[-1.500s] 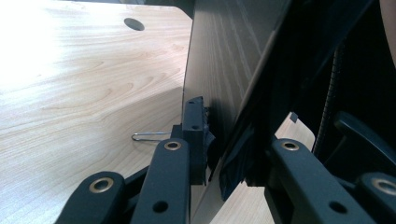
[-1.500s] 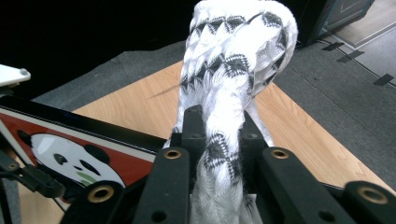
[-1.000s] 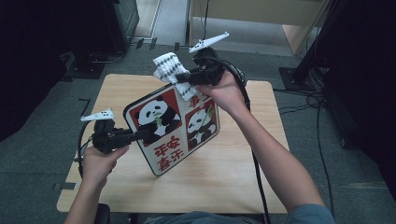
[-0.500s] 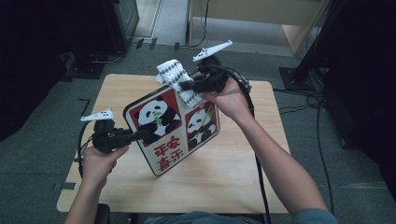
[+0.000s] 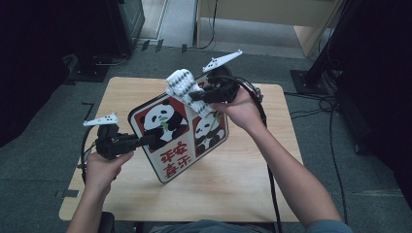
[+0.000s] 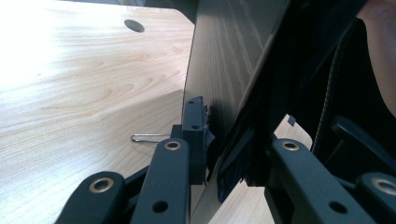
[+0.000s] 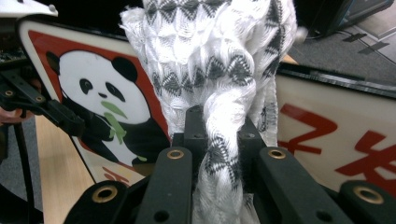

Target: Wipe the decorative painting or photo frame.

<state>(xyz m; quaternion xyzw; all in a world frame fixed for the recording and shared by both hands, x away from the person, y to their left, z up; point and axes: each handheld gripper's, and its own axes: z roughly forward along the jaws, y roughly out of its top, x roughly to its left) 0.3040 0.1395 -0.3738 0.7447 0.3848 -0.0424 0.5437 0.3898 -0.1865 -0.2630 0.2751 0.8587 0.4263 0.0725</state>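
Note:
A rounded board (image 5: 180, 131) printed with two pandas and red characters is held tilted above the wooden table (image 5: 233, 174). My left gripper (image 5: 145, 141) is shut on the board's left edge; in the left gripper view the jaws (image 6: 224, 144) clamp its thin edge (image 6: 224, 70). My right gripper (image 5: 194, 95) is shut on a white cloth with a grey zigzag pattern (image 5: 182, 85), pressed against the board's top. In the right gripper view the cloth (image 7: 219, 60) bunches between the jaws (image 7: 217, 126) in front of the panda board (image 7: 107, 102), with the left gripper (image 7: 56, 114) at the left.
A small metal wire clip (image 6: 144, 137) lies on the table (image 6: 84, 84) beside the left jaws, and a round hole (image 6: 134, 25) sits farther off. Cables (image 5: 311, 104) run over the grey floor on the right. Dark equipment (image 5: 121, 19) stands behind the table.
The right gripper with the cloth has shifted slightly down and right along the board's top. The left gripper and the board have stayed almost still.

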